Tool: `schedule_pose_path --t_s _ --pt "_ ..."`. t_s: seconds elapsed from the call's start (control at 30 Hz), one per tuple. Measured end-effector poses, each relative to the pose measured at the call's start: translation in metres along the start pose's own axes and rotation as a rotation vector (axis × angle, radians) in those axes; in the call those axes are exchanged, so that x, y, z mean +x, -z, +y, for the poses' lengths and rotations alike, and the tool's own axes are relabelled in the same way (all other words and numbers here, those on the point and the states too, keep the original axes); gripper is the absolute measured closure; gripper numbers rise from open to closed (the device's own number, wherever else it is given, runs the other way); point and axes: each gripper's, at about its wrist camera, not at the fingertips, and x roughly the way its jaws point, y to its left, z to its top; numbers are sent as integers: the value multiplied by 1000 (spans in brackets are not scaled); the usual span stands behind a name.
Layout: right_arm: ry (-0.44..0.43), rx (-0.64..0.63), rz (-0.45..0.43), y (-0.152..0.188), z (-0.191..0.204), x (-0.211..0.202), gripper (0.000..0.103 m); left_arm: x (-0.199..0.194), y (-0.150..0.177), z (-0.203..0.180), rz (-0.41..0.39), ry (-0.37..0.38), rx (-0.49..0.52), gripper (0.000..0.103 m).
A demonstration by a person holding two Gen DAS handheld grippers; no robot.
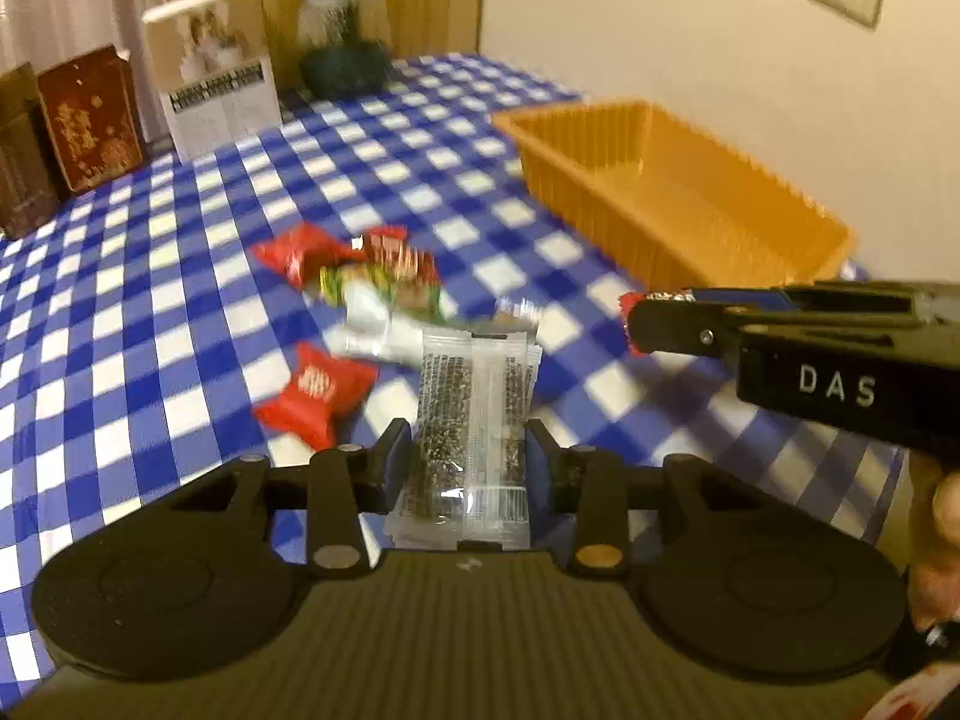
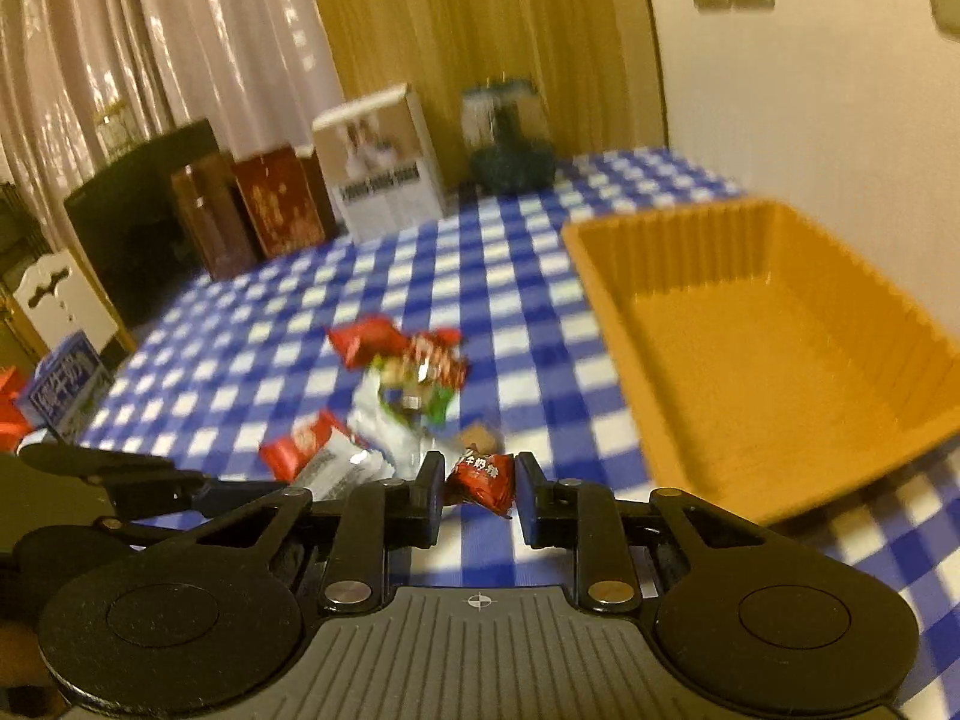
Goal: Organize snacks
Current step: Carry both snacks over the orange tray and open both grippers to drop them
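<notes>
My left gripper (image 1: 468,450) is shut on a clear packet of dark seed bar (image 1: 474,414), held off the blue checked tablecloth (image 1: 180,312). My right gripper (image 2: 480,483) is shut on a small red wrapped candy (image 2: 480,480); in the left wrist view it reaches in from the right with the red candy (image 1: 630,324) at its tip. A loose heap of snacks (image 1: 372,282) lies mid-table: red packets (image 1: 318,390), a green and white one, silver ones. The empty orange tray (image 1: 672,198) stands to the right; in the right wrist view the orange tray (image 2: 780,360) is at right.
At the table's far edge stand a white printed box (image 1: 216,72), a dark red tin (image 1: 90,114) and a dark glass vase (image 1: 345,42). A wall with sockets runs along the right. A blue carton (image 2: 66,384) sits off the table's left side.
</notes>
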Motion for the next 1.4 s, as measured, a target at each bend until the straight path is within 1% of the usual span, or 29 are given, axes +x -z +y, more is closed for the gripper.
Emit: schedule_pose_path --t_s 0.13,0.27,0.47,0.63,0.8,1.0,1.1,1.17,1.4 --pt "54 4 -39 -17 -15 -13 78 -7 -21 -17 -50 11 -12 66" --pt "129 16 -59 -29 -42 -22 78 -2 -43 -44 -77 52 -7 66" --pt "226 25 -77 -38 -87 -25 78 12 -69 -88 -110 101 48 66" --pt "258 72 -62 -38 -119 -21 78 27 -81 -110 -117 110 76 66" --pt "269 102 -46 -38 -132 -19 78 42 -91 -116 -113 115 76 66" --pt "280 121 -34 -41 -133 -13 78 53 -94 -116 -107 122 70 66" --pt "275 120 -29 -42 -131 -10 78 54 -91 -116 -124 116 58 65" --pt "280 119 -23 -42 -131 -8 78 55 -91 -115 -126 109 56 60" --pt "277 124 -18 -42 -131 -7 78 50 -93 -102 -138 84 32 57"
